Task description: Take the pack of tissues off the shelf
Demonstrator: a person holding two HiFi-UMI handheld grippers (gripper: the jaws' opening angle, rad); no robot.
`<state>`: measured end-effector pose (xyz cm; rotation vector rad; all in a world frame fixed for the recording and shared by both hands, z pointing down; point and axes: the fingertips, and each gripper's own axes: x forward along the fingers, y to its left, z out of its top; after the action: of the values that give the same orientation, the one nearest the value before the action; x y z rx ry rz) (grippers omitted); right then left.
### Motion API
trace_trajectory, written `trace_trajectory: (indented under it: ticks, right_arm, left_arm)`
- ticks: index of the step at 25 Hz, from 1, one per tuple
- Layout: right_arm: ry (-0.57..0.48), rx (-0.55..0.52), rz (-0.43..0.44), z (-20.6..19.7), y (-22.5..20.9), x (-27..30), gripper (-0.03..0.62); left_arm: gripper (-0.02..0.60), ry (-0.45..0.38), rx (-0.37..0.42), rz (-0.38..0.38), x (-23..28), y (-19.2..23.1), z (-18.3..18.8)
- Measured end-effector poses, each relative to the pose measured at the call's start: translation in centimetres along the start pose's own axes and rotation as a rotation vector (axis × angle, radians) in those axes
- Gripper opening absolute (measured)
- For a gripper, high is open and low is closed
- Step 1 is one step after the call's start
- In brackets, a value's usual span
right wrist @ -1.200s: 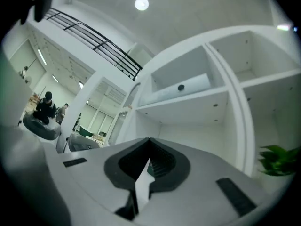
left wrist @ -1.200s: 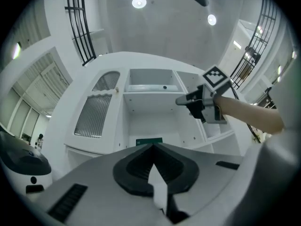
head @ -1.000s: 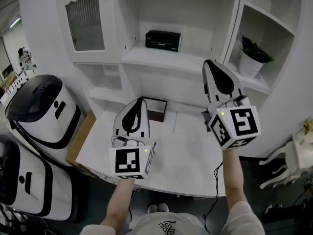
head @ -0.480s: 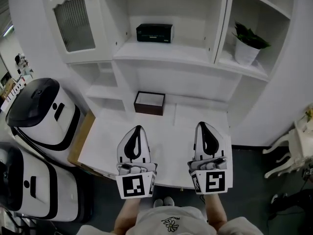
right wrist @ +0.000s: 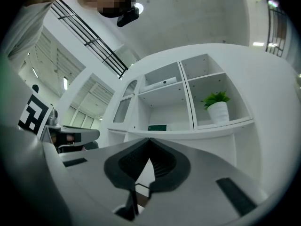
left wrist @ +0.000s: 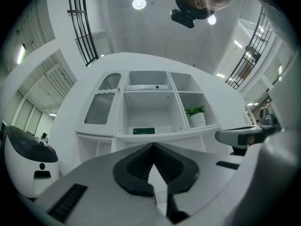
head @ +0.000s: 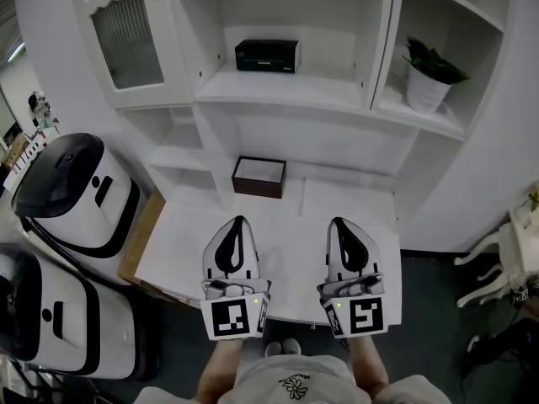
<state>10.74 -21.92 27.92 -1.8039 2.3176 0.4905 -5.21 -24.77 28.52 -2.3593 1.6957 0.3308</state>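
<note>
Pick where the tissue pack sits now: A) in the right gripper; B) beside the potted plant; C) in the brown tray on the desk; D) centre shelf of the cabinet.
D: the tissue pack lies alone on the centre shelf; the right gripper is shut on nothing.

Shelf unit (head: 286, 91), desk (head: 290, 225): smooth white satin paint; upper-left door (head: 126, 36): ribbed glass; pack of tissues (head: 267, 55): dark glossy wrap; left gripper (head: 237, 221), right gripper (head: 338, 223): white plastic shells, black ribbed pads (left wrist: 136, 168)

open shelf bay (head: 320, 23) around the pack of tissues (head: 267, 55), upright dividers (head: 381, 40) beside, brown box (head: 258, 176) below
</note>
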Motion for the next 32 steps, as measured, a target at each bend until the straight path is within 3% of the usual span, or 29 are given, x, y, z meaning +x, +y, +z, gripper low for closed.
trace_trajectory:
  ticks: [6,12,19,21,26,32]
  right_arm:
    - [-0.141,-0.028,0.062,6.2,-1.0,3.4,0.009]
    - [-0.211,-0.065,0.134,10.8,-1.5,8.2,0.165]
    - [-0.135,-0.028,0.265,11.0,-1.4,17.0,0.427]
    - [-0.112,-0.037,0.288,11.2,-1.5,19.6,0.469]
    - [0.028,-0.031,0.313,9.7,-3.8,27.4,0.471]
    - [0.254,0.0,0.336,4.5,-6.7,36.4,0.471]
  left_arm:
    - [-0.002,0.029,-0.02,-0.002,0.6,0.1,0.2]
    - [-0.002,-0.007,0.0,-0.003,1.1,0.6,0.7]
    - [-0.002,-0.001,0.003,0.005,1.5,1.4,0.2]
    - [-0.002,0.003,0.001,0.008,1.7,1.7,-0.1]
    - [-0.002,0.004,-0.007,0.021,2.3,2.8,-0.7]
    - [-0.002,0.034,-0.02,0.065,2.9,5.1,-2.3]
